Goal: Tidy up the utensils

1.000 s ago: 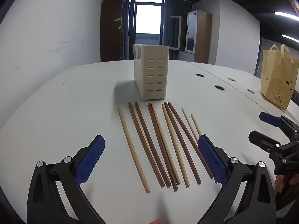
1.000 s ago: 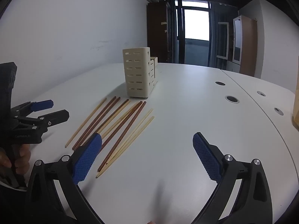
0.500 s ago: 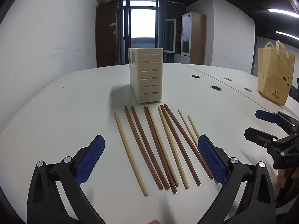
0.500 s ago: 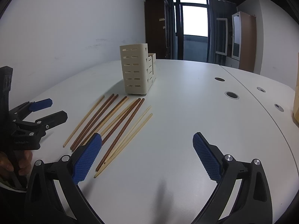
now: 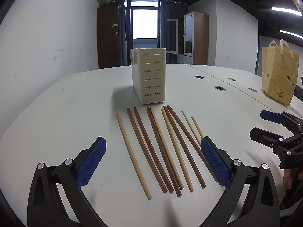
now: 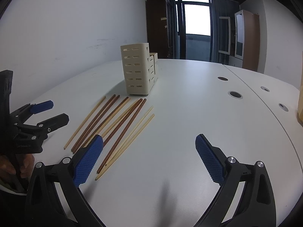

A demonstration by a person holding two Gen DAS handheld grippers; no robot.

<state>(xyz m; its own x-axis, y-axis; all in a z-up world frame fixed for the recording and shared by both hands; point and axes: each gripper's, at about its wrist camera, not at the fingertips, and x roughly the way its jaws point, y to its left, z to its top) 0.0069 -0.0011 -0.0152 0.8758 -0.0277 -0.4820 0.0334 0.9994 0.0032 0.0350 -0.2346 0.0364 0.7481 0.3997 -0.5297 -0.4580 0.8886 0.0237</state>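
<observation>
The chopsticks all lie loose on the table, side by side in a rough fan just in front of the holder. Dark and pale sticks are mixed; two thin pale ones sit at the right edge. Their long axes run roughly from the person toward the holder, far tips converging slightly near its base. From these views the holder's inside cannot be seen, but nothing pokes above its rim, so the sorting looks not yet begun: every stick remains to be picked up and stood in it. The left gripper hangs over the near ends, jaws spread wide, holding nothing. The right gripper hovers beside the fan's right edge, also gaping and empty
</observation>
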